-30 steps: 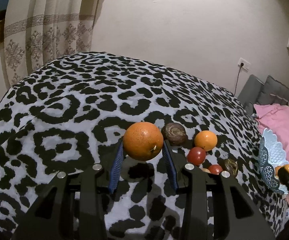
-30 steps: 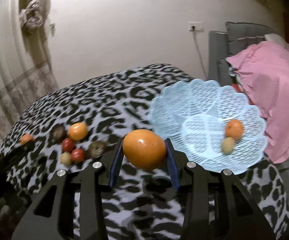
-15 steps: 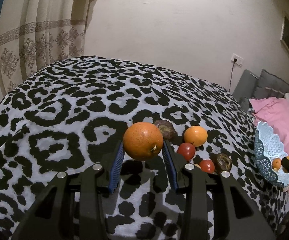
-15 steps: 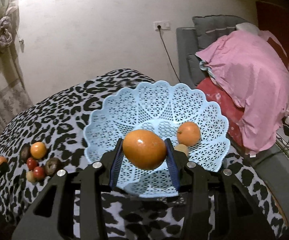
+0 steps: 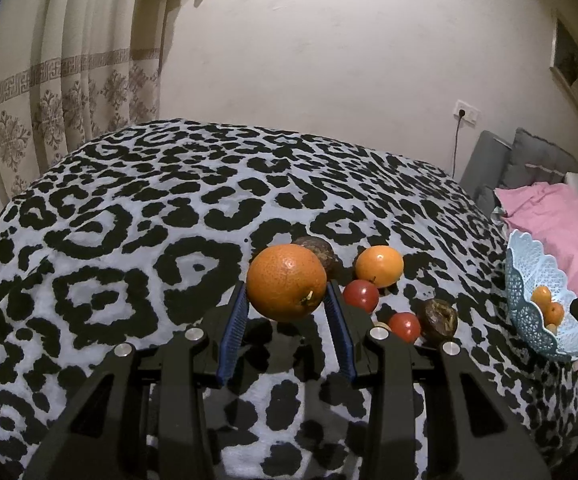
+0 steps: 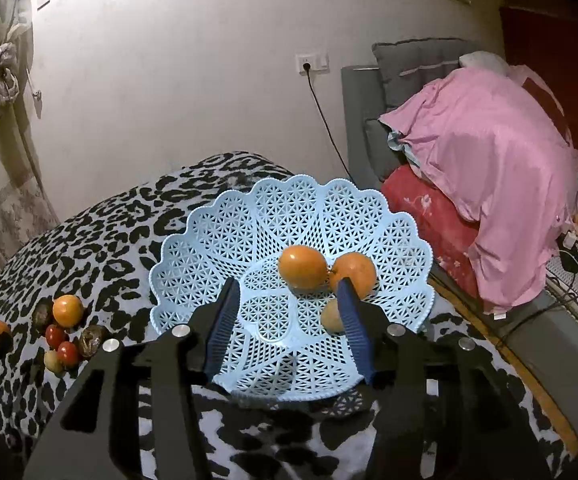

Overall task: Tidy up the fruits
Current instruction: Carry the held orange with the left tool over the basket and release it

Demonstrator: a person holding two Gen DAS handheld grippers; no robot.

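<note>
No legible text, labels, brands, numbers or signs in either view. Framed wall picture (image 5: 573, 62) too blurred and dark to tell if it carries lettering.

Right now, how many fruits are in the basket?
3 in the basket: one orange at the middle, a second orange touching its right side, and a small yellowish fruit partly hidden behind the right gripper.

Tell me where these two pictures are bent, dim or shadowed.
Left wrist view: fisheye bows the leopard-print blanket into a dome, corners black; the held orange shadows the blanket. Right wrist view: curved wall, dim warm light, dark under the blue basket.
</note>
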